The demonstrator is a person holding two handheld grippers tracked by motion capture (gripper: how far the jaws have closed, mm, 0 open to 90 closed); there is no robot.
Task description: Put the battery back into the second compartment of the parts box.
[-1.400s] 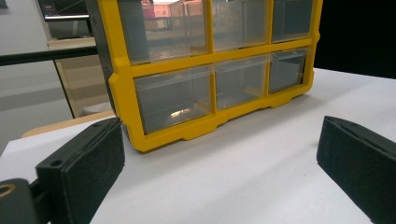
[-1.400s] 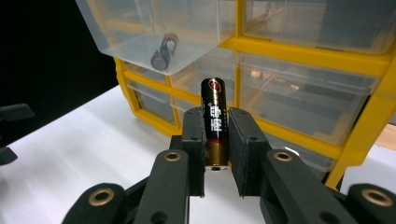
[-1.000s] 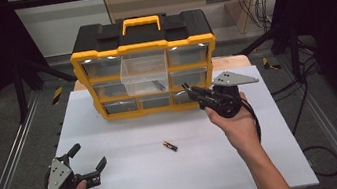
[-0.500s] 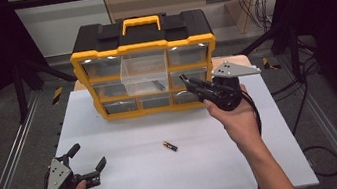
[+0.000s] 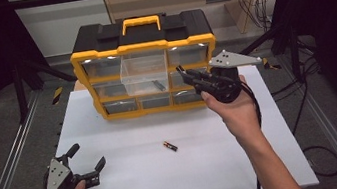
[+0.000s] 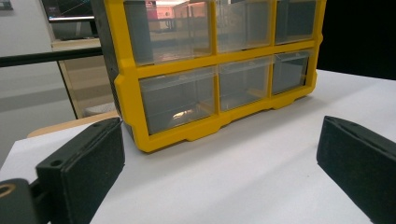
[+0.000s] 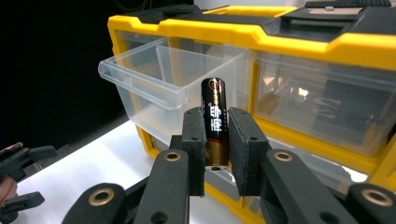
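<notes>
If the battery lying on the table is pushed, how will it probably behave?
The battery is a smooth cylinder lying on its side on the flat white table, so it would probably roll. It looks rigid, and its glossy shell may be slippery.

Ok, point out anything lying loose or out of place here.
One battery lies loose on the white table, apart from the organizer. The clear middle drawer stands pulled out; the other drawers sit flush. The right gripper holds another battery upright near that drawer.
</notes>
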